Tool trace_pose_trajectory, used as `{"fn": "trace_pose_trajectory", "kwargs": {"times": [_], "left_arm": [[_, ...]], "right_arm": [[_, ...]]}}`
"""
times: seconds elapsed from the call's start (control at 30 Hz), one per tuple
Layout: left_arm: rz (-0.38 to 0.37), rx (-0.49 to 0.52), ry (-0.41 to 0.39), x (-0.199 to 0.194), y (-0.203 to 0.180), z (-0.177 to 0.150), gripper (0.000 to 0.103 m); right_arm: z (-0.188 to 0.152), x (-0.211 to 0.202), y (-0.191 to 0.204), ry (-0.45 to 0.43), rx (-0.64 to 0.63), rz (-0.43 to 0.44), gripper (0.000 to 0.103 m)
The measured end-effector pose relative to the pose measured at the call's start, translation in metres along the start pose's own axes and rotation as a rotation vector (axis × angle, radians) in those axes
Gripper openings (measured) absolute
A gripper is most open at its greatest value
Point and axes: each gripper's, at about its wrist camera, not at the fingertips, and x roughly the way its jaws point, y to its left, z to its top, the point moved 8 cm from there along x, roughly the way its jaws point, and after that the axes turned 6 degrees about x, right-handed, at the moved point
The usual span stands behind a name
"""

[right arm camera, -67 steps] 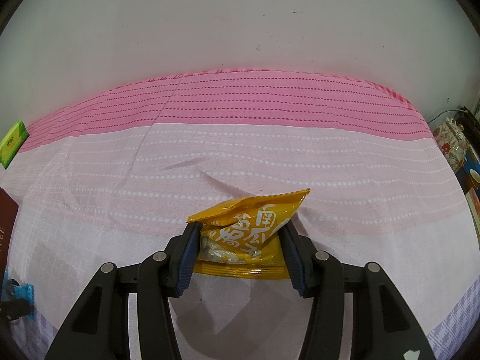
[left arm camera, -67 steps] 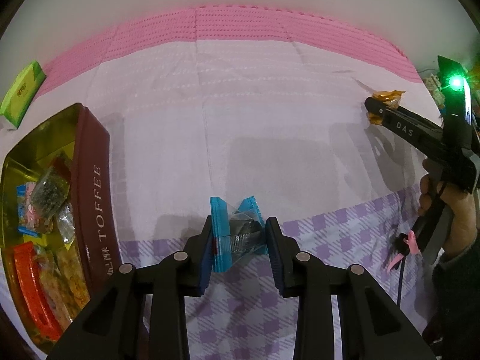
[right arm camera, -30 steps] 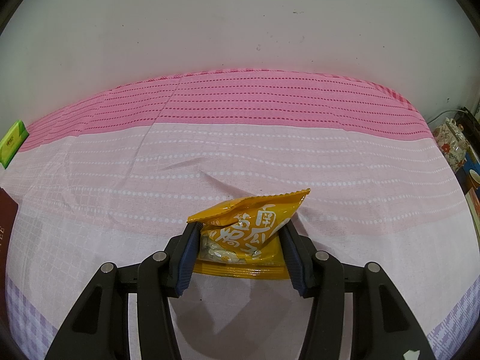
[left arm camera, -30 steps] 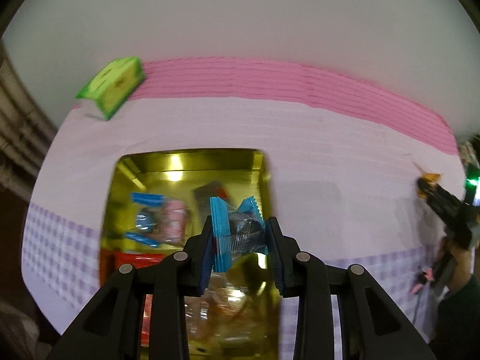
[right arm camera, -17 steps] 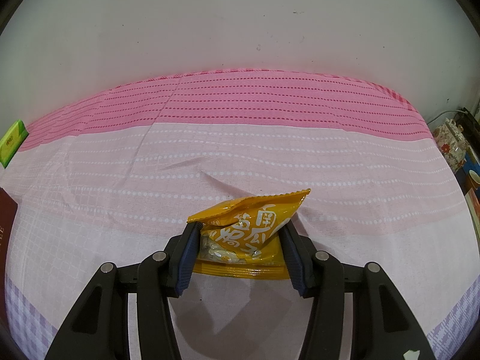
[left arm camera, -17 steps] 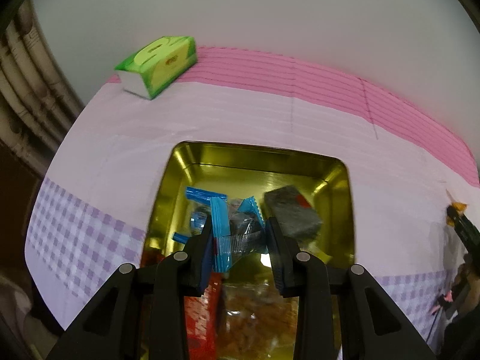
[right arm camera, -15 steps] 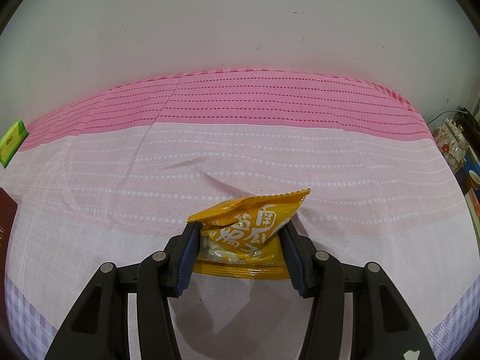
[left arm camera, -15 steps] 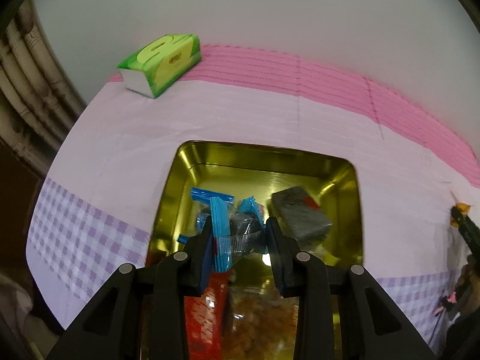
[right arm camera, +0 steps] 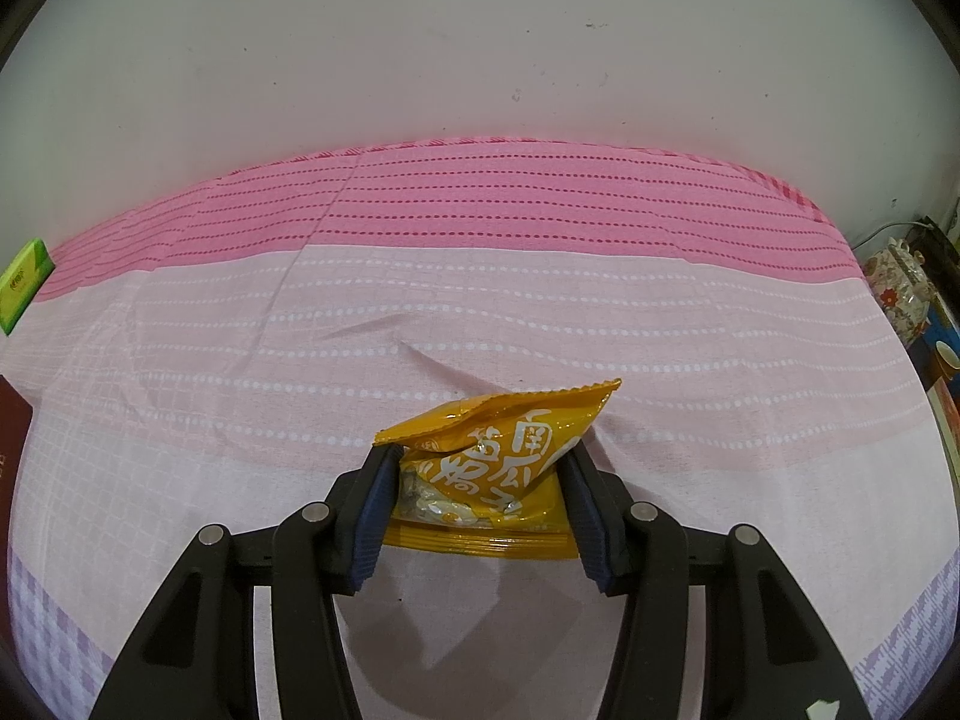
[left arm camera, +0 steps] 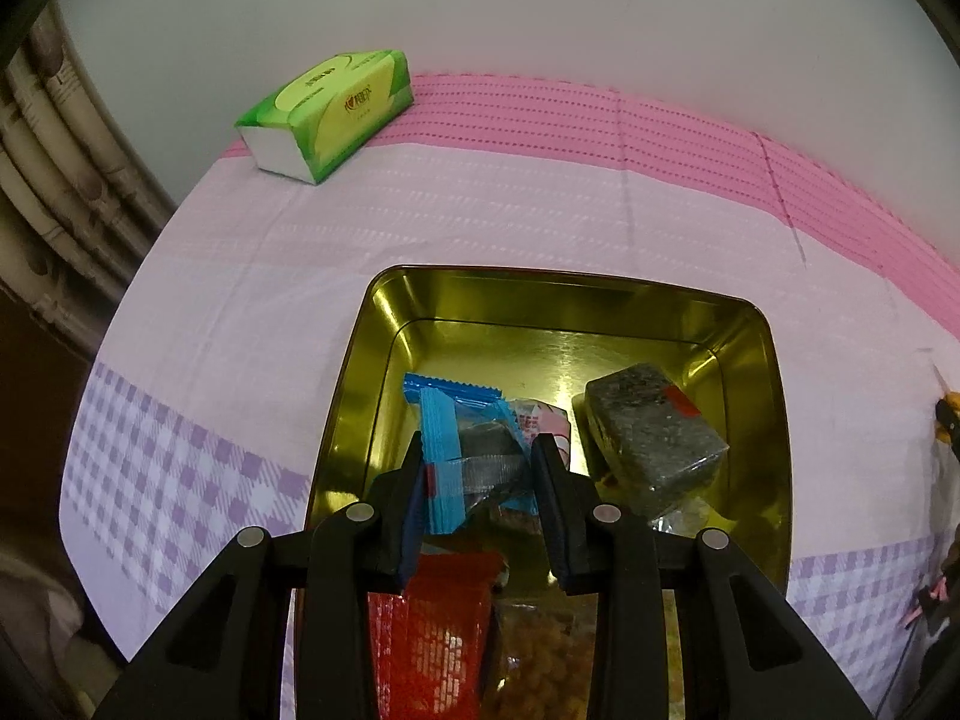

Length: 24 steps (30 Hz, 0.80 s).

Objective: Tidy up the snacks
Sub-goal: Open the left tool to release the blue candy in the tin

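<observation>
Now | left gripper (left arm camera: 477,480) fingers clamp blue snack packet (left arm camera: 459,450) over gold tin (left arm camera: 774,420) | right gripper (right arm camera: 480,501) fingers pinch yellow snack bag (right arm camera: 498,456) | risk: packet lands on the piled snacks, slides out.

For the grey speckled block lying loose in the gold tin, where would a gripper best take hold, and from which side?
Across the short width of the grey block, coming straight down from above. It lies tilted against the right wall of the gold tin, so a sideways approach looks blocked, while its long flat flanks are exposed for the pads.

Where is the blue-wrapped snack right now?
In the left wrist view the blue snack is clamped in the left claw, above the open gold tin, with a grey packet lying to its right.
</observation>
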Motion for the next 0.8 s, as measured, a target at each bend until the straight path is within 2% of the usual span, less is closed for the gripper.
{"fn": "trace_pose_trajectory", "kwargs": {"times": [0.3,0.6,0.8], "left_arm": [[0.011,0.033,-0.015,0.0045,0.0004,0.0005,0.035],[0.015,0.031,-0.008,0.0039,0.0057,-0.0002,0.046],[0.024,0.04,-0.015,-0.004,0.0081,-0.0018,0.047]], "right_arm": [[0.0011,0.0002,-0.0002,0.0,-0.002,-0.002,0.05],[0.0027,0.0001,-0.0019,0.001,-0.003,-0.007,0.052],[0.0024,-0.0004,-0.0011,0.001,-0.003,-0.007,0.052]]}}
